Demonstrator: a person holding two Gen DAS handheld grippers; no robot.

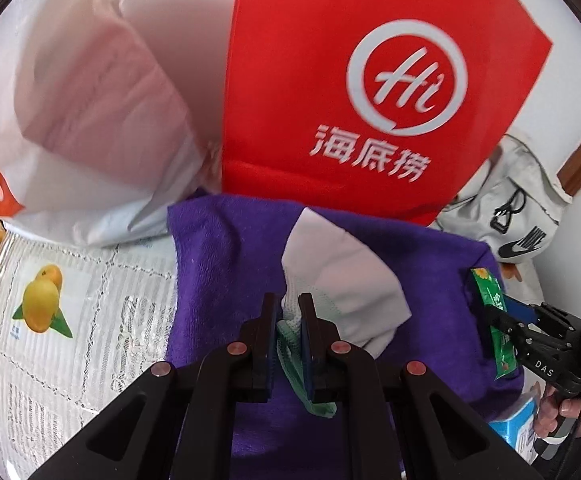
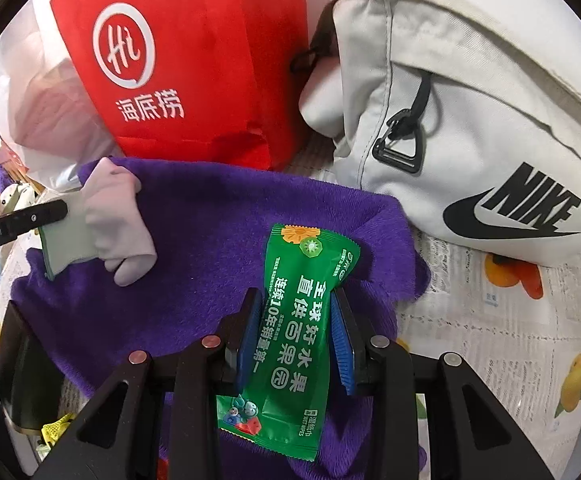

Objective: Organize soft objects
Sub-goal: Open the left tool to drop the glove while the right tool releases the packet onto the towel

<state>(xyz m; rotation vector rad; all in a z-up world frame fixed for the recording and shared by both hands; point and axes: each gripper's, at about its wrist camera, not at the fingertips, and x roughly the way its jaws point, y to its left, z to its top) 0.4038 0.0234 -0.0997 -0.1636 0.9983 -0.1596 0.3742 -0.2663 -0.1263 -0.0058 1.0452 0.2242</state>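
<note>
A purple towel [image 1: 226, 264] lies spread on the table; it also shows in the right wrist view [image 2: 210, 216]. My left gripper [image 1: 288, 312] is shut on the cuff of a pale lilac sock [image 1: 342, 276] with a green edge, holding it over the towel; the sock also shows in the right wrist view [image 2: 110, 220]. My right gripper [image 2: 296, 312] is shut on a green wet-wipe packet [image 2: 298, 320] above the towel's right part. In the left wrist view the right gripper [image 1: 506, 324] and packet [image 1: 490, 304] are at the towel's right edge.
A red bag with a white logo [image 1: 370, 80] stands behind the towel, a white plastic bag [image 1: 82, 100] to its left. A white Nike pouch [image 2: 470, 120] lies at the right. The lace tablecloth with fruit prints [image 1: 70, 300] covers the table.
</note>
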